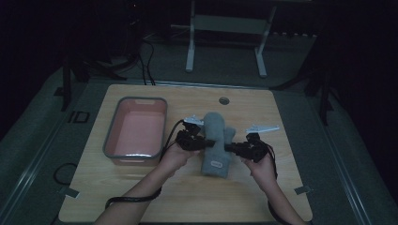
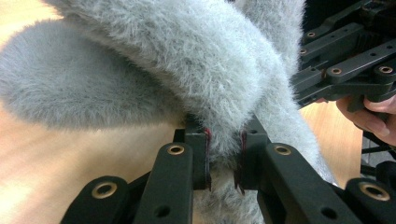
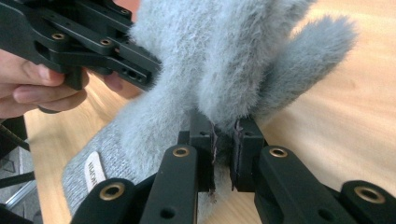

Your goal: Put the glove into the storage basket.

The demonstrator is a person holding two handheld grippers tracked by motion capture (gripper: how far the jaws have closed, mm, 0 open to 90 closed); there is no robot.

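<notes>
A grey fuzzy mitten lies on the wooden table, cuff toward the person, thumb on its right side. My left gripper pinches the mitten's left edge, and its jaws are shut on a fold of the fluffy fabric. My right gripper pinches the right edge near the thumb, shut on another fold. In the right gripper view a white label shows on the knitted cuff, and the left gripper is across the mitten. The right gripper appears in the left gripper view.
A grey bin with a pink inside stands left of the mitten, close to the left hand. A round cable hole sits near the table's far edge. White frame legs stand beyond the table. Bare wood lies right and in front.
</notes>
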